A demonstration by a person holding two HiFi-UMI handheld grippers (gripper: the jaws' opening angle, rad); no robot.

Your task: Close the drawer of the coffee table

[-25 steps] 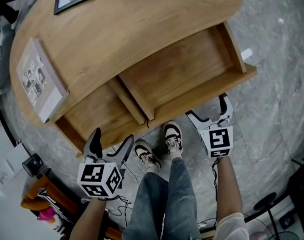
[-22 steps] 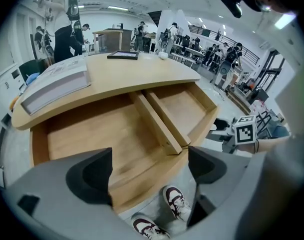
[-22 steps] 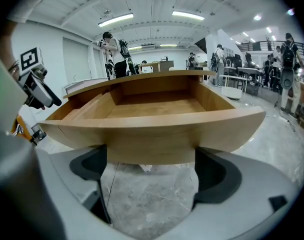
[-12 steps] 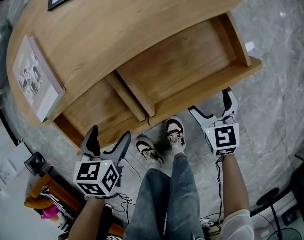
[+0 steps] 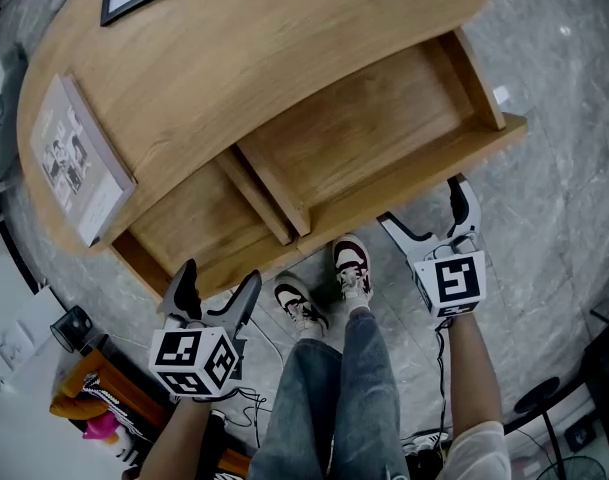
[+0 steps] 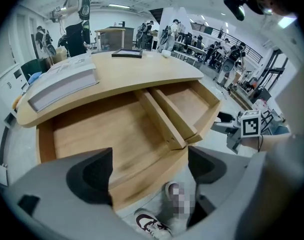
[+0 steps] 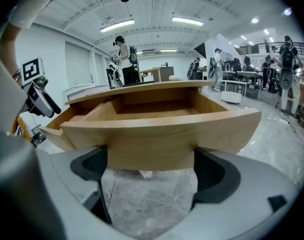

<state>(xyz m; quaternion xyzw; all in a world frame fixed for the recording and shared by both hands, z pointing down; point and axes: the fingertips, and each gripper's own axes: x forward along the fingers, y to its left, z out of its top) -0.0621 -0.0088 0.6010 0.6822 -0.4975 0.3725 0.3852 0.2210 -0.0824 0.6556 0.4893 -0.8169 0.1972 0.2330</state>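
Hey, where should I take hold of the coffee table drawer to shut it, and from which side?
Take the curved front panel, coming from the floor side where the person stands. No handle shows, so set the open right gripper and left gripper against its outer face, one either side of the divider, and push evenly. It is wide, so a one-sided push may skew it.

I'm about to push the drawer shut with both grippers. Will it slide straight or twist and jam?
The drawer looks like rigid wood and empty, so it is probably stiff and not heavy. Its front is long and curved, so a one-sided push may skew it. The open left gripper and right gripper face opposite halves, which should help.
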